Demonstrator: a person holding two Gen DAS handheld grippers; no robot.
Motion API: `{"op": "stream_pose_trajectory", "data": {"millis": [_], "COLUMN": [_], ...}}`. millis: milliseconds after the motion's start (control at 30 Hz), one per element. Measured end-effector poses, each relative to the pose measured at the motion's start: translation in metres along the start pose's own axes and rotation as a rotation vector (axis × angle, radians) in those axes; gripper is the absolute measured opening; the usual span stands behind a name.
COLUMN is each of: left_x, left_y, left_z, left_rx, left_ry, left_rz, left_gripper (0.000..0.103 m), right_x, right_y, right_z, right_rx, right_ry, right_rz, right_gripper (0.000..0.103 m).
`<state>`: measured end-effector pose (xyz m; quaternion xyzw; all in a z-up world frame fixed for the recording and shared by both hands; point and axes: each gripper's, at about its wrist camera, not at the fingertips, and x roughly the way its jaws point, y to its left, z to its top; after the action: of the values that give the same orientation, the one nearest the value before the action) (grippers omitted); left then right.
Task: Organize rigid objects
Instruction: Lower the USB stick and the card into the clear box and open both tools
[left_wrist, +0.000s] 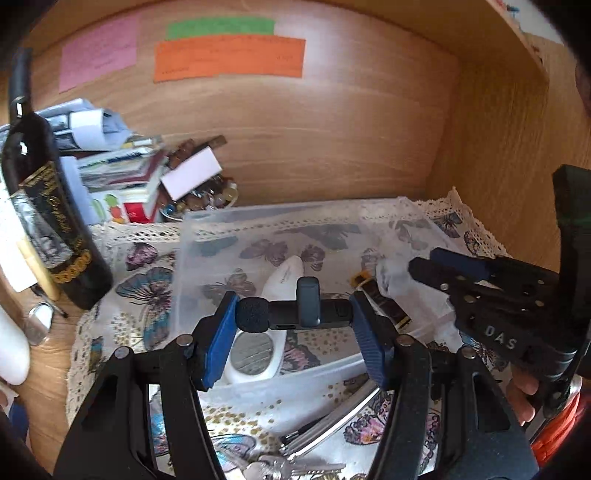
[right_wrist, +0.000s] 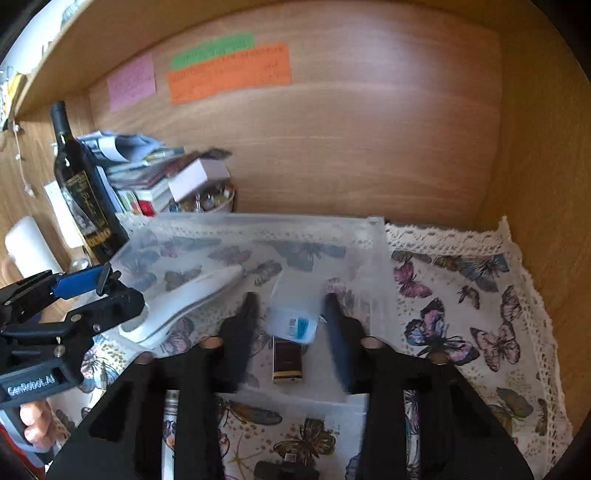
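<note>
My left gripper (left_wrist: 293, 314) is shut on a small black clip-on microphone (left_wrist: 295, 313) with a foam tip, held just above a clear plastic bin (left_wrist: 207, 236). In the bin lie a white handheld device (left_wrist: 280, 277), a dark brown lighter (left_wrist: 388, 306) and a small clear packet (left_wrist: 397, 273). My right gripper (right_wrist: 290, 314) is open over the bin, its fingers either side of the clear packet (right_wrist: 293, 321), with the lighter (right_wrist: 287, 360) just below. The right gripper shows in the left wrist view (left_wrist: 450, 269). The left gripper shows in the right wrist view (right_wrist: 92, 288).
A dark wine bottle (left_wrist: 48, 221) stands at the left beside a pile of books and papers (left_wrist: 122, 166). A butterfly-print cloth (right_wrist: 461, 295) covers the shelf. Keys (left_wrist: 295, 467) and a metal item lie near the front. Wooden walls enclose the back and right.
</note>
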<state>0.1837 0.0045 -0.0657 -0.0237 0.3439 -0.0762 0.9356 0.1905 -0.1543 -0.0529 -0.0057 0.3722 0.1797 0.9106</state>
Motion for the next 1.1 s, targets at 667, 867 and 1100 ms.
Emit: {"op": "stream_pose_trajectory", "data": {"millis": [667,867,1100], "left_x": [-0.013,-0.042,-0.076], "left_y": [-0.012,-0.011,0.0], "left_z": [0.003,0.0,-0.01], "left_rx": [0.031,0.039,0.023], "left_ry": [-0.034,-0.088,-0.121], "left_rz": [0.033,0.061,0.096], "left_gripper": [0.084,0.095,0.101], "right_x": [-0.02,-0.048,-0.077], "right_y": [-0.001,0.002,0.007], "right_z": [0.0,-0.003,-0.017], "right_rx": [-0.006,-0.02,-0.036], "right_ry": [-0.036,-0.09,-0.122], "right_rz": [0.026,0.014,-0.007], "right_gripper": [0.042,0.064,0.074]}}
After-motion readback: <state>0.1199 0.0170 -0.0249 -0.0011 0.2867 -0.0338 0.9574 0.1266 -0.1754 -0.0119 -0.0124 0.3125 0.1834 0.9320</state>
